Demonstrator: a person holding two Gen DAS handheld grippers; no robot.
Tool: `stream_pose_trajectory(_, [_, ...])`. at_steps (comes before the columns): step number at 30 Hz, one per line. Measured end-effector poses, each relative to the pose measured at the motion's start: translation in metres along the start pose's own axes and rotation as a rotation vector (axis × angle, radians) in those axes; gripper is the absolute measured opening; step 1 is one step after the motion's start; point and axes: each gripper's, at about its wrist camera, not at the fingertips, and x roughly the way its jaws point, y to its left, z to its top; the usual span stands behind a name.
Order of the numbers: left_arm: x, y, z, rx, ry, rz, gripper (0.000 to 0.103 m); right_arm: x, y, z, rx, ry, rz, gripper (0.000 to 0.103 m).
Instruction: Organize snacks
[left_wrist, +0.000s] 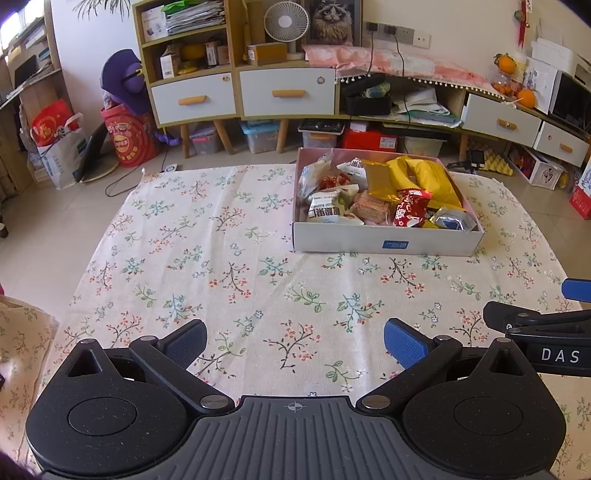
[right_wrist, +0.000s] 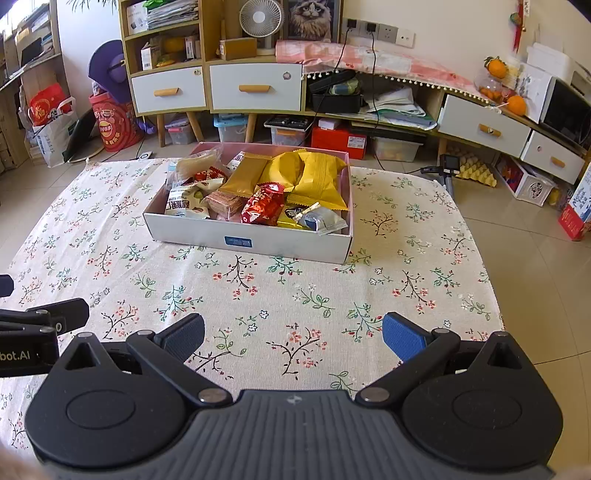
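Both the left gripper (left_wrist: 295, 343) and right gripper (right_wrist: 293, 338) hover spread and empty short of the white cardboard box (right_wrist: 251, 236) ahead, its light, crinkly, slippery foil snack packets (right_wrist: 264, 205) probably best pinched at a sealed edge.

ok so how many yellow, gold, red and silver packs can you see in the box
yellow packs: 2
gold pack: 1
red packs: 2, one half buried
silver pack: 1
total: 6
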Motion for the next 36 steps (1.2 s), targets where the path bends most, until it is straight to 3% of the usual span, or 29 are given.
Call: stream_pose_trajectory(36, [0.0032, -0.0033, -0.0054, 0.015, 0.016, -0.02, 0.103, 0.0, 0.0006, -0.0002, 0.001, 0.002, 0.0, 0.103])
